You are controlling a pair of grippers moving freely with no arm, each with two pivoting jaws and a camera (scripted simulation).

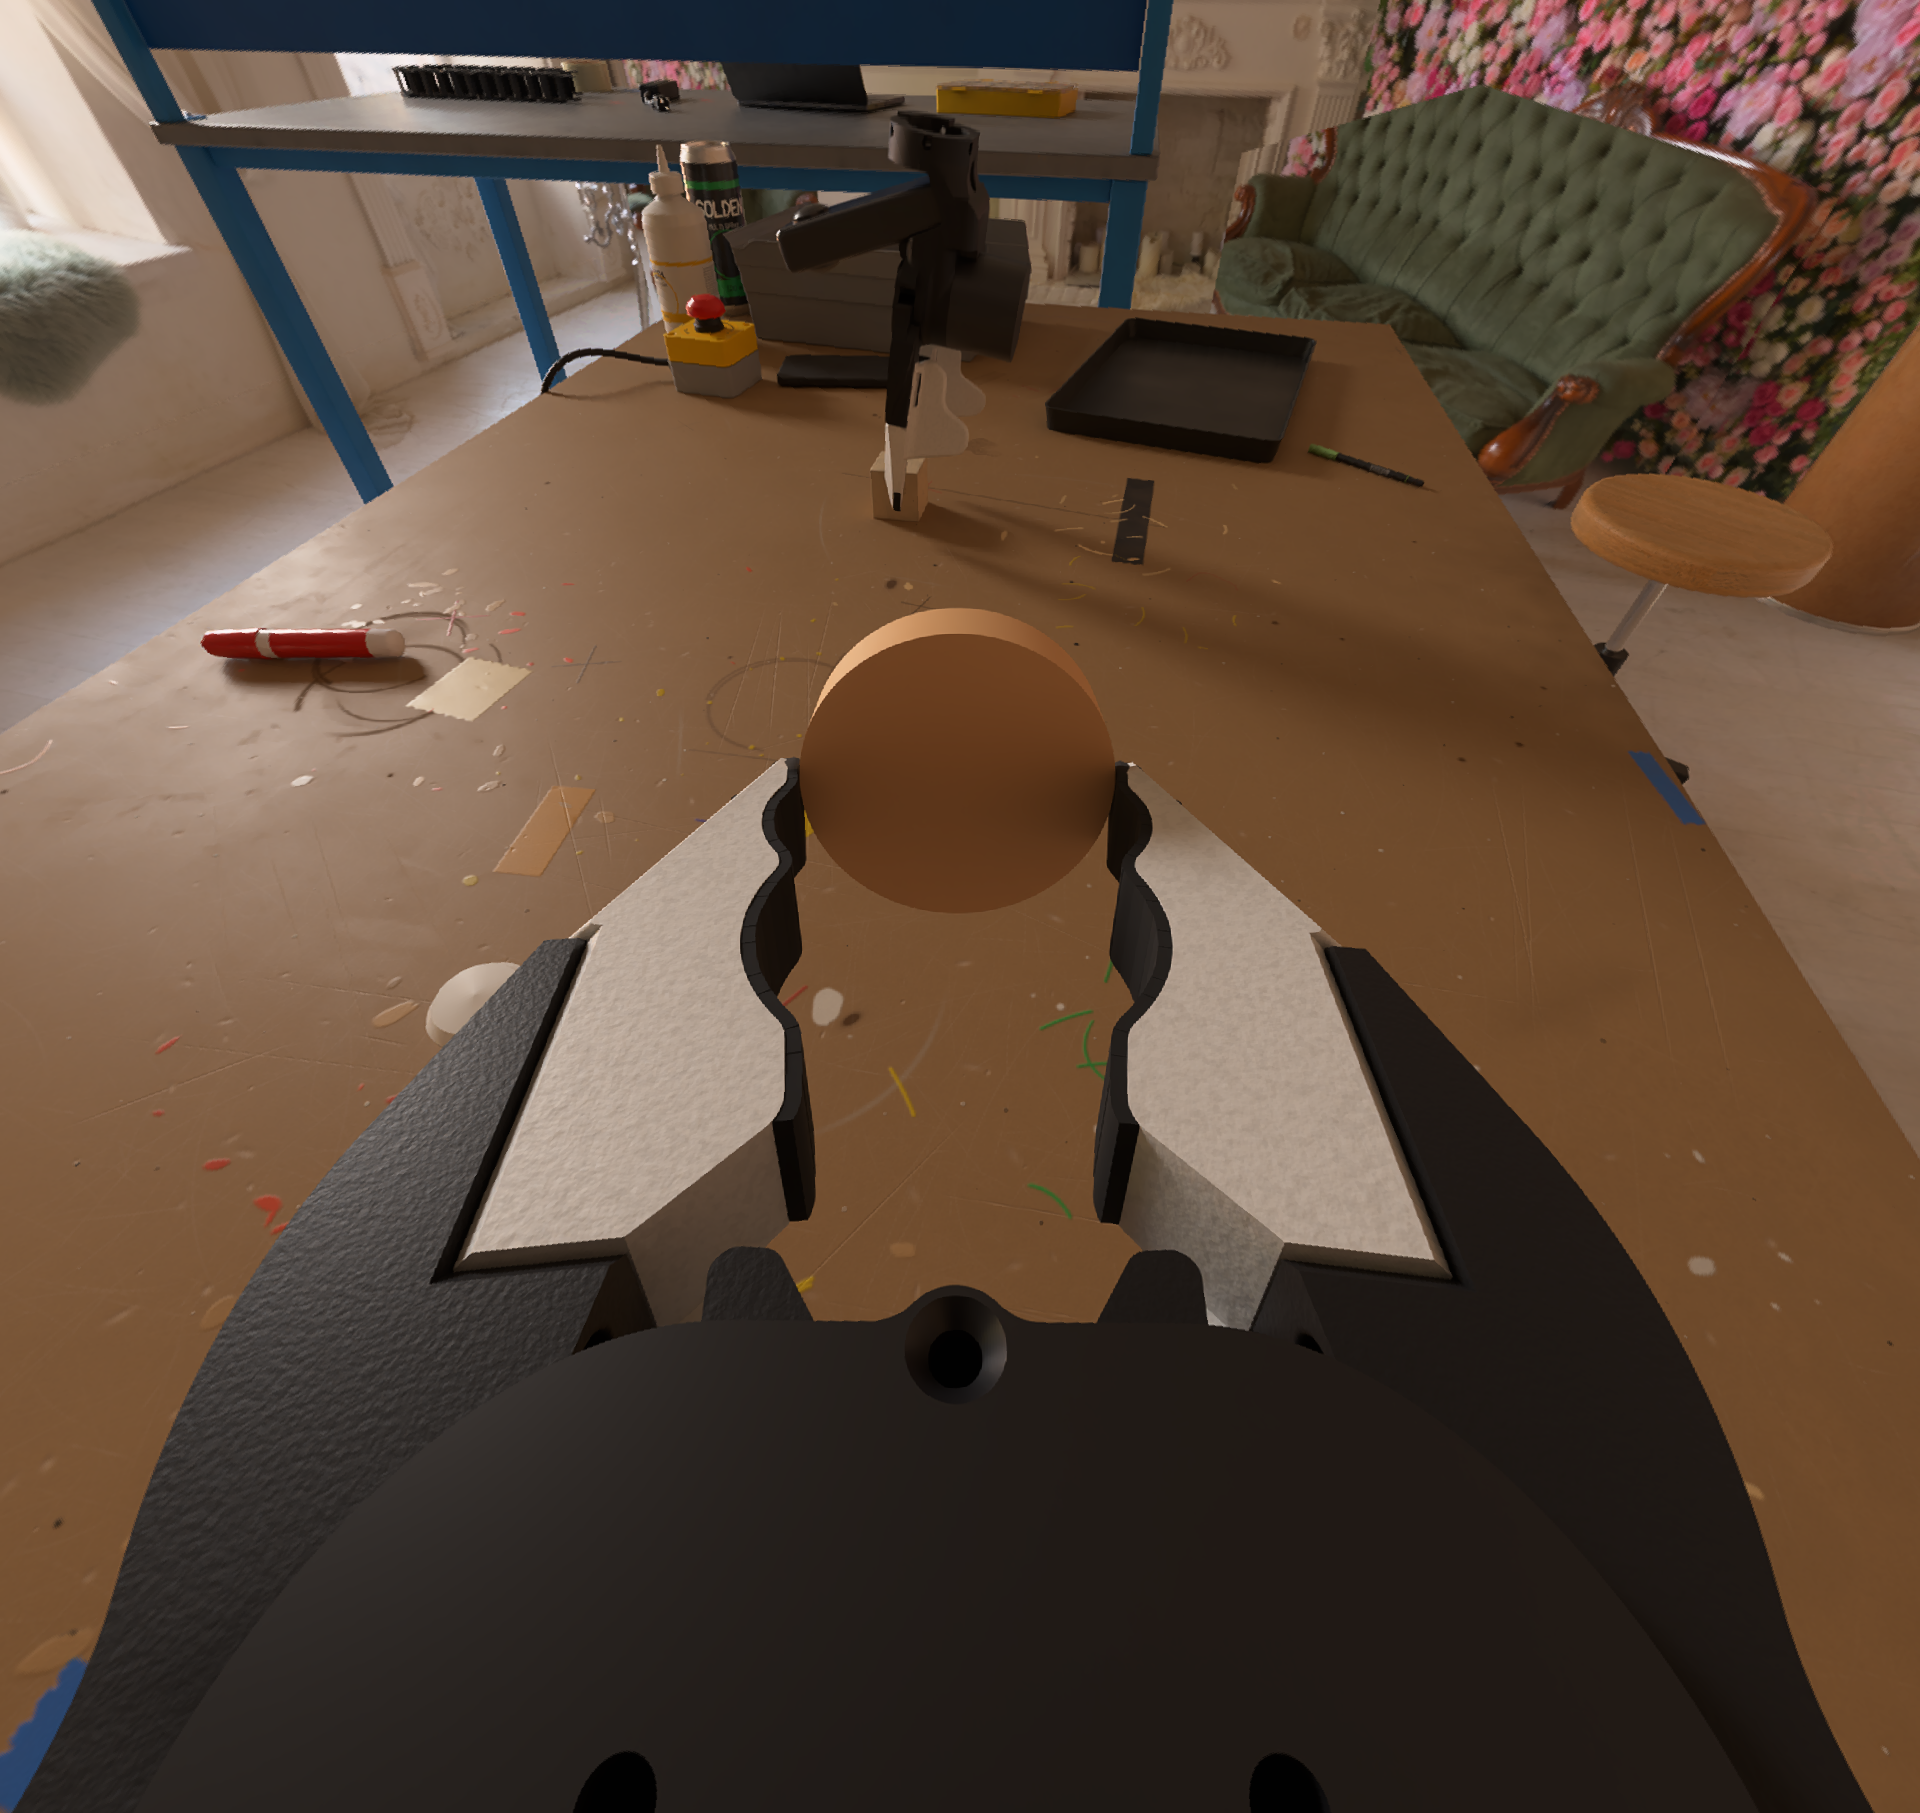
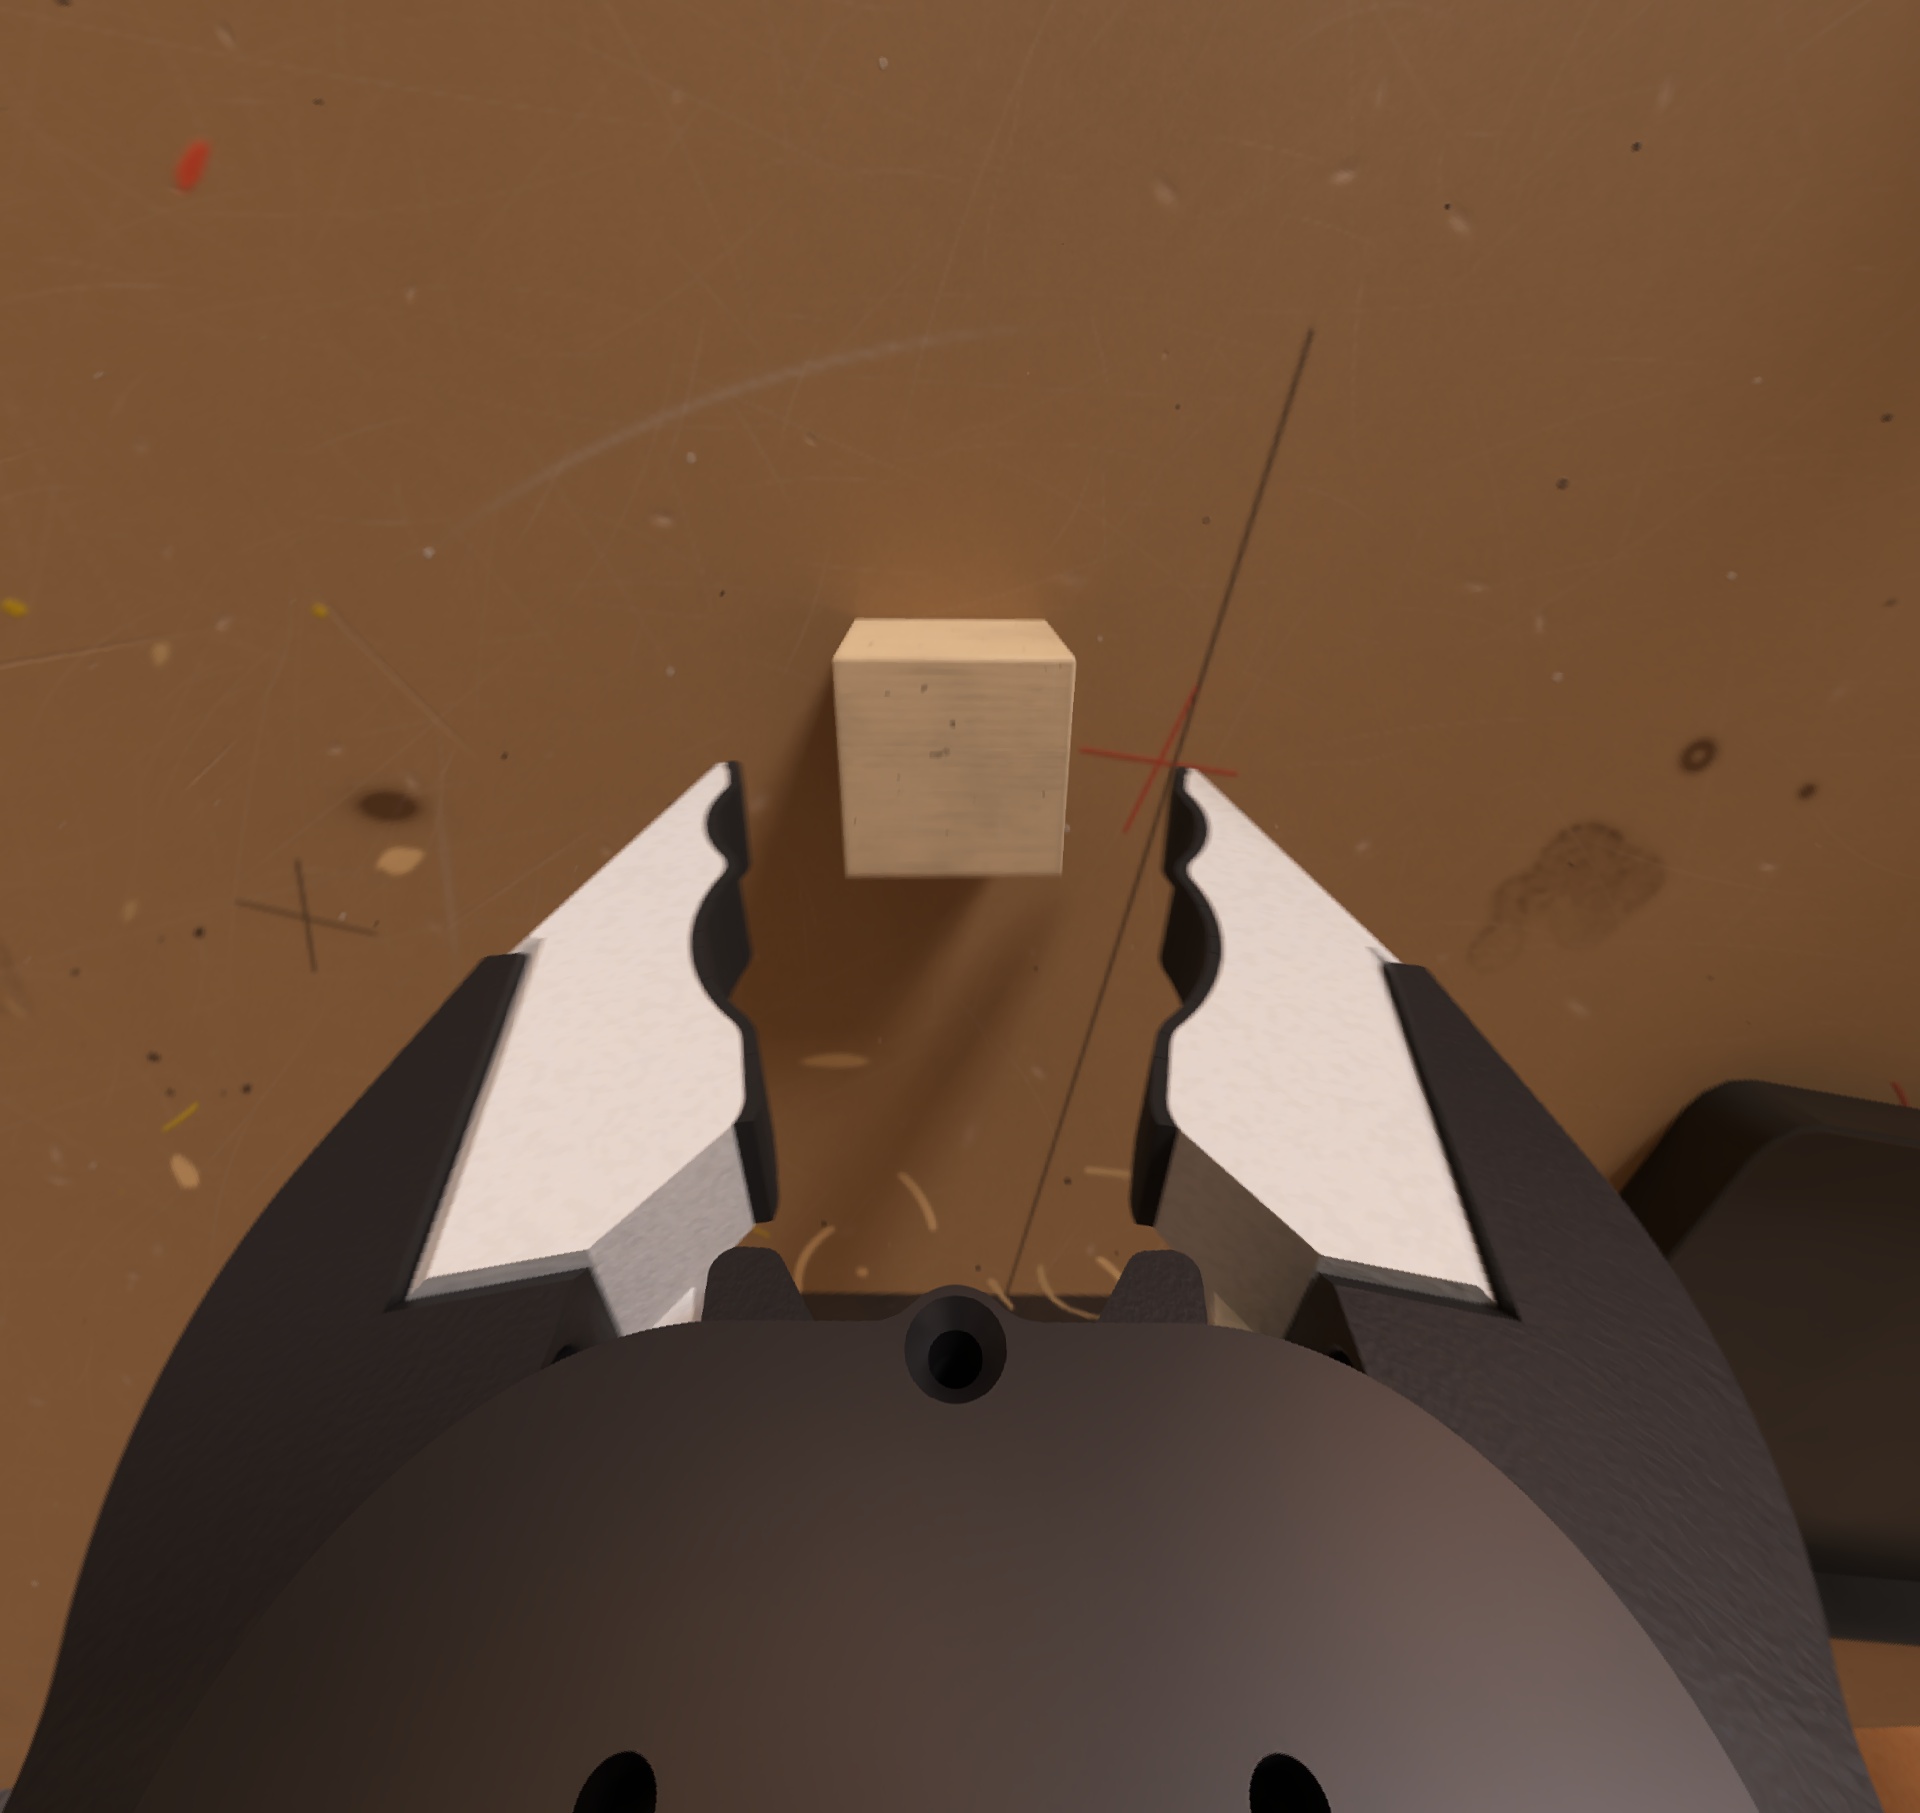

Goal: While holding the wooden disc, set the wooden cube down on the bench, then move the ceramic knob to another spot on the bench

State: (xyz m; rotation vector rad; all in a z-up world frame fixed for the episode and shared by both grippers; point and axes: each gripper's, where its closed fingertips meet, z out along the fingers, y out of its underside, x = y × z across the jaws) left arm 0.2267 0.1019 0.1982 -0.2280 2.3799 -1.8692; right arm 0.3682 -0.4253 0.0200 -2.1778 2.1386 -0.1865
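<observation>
My left gripper (image 1: 956, 776) is shut on the wooden disc (image 1: 956, 724), a round brown piece held by its rim above the bench (image 1: 1351, 828). The wooden cube (image 2: 951, 745) is pale and rests on the bench. My right gripper (image 2: 956, 776) is open, pointing down, with its fingertips either side of the cube and clear gaps between. The left wrist view shows the right gripper (image 1: 906, 475) standing over the cube (image 1: 914, 501) farther off. The white ceramic knob (image 1: 473, 1000) lies on the bench, partly hidden behind my left finger.
A red marker (image 1: 301, 643) lies at the left. A black tray (image 1: 1184, 387) sits at the far right, its corner also in the right wrist view (image 2: 1787, 1244). A yellow stop-button box (image 1: 712, 350), bottles, a black tape strip (image 1: 1132, 516) and a stool (image 1: 1699, 532) stand around.
</observation>
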